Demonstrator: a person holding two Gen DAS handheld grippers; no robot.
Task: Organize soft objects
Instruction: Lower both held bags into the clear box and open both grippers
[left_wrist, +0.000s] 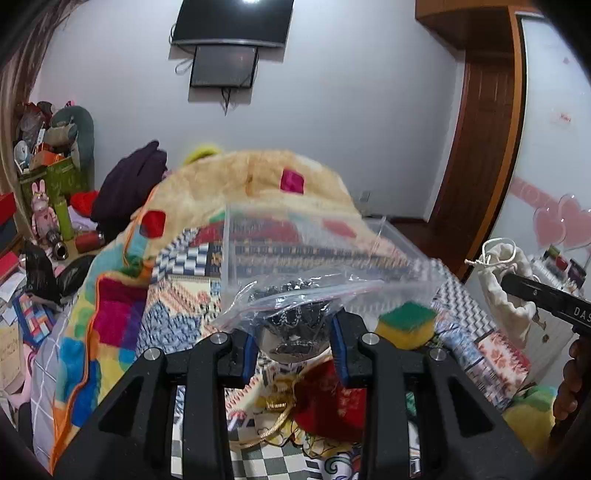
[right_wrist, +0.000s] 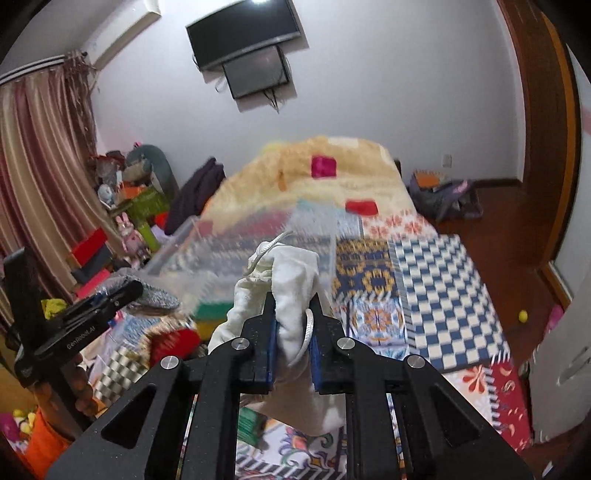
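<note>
Left wrist view: the left claw (left_wrist: 293, 345) sits at lower centre of the frame, clenched on a clear zip bag (left_wrist: 295, 299) with dark, shiny contents; the bag bulges between the blue pads and fans upward toward mid-frame. Just behind it a clear plastic bin (left_wrist: 258, 240) stands on the patchwork bed (left_wrist: 192, 295), blurred. A green-and-yellow sponge (left_wrist: 406, 325) lies to the right of the claw, and a red pouch (left_wrist: 332, 398) with gold cord shows below, between the claw's arms. At the right edge of the frame hangs a white drawstring bag (left_wrist: 502, 280), gripped by the other tool. Right wrist view: the right claw (right_wrist: 291, 336) at lower centre is clenched on that white drawstring bag (right_wrist: 284, 288), whose cloth rises above the fingers with its cord looping out. The left claw (right_wrist: 122, 291) enters from the left edge, the zip bag blurred at its tip.
</note>
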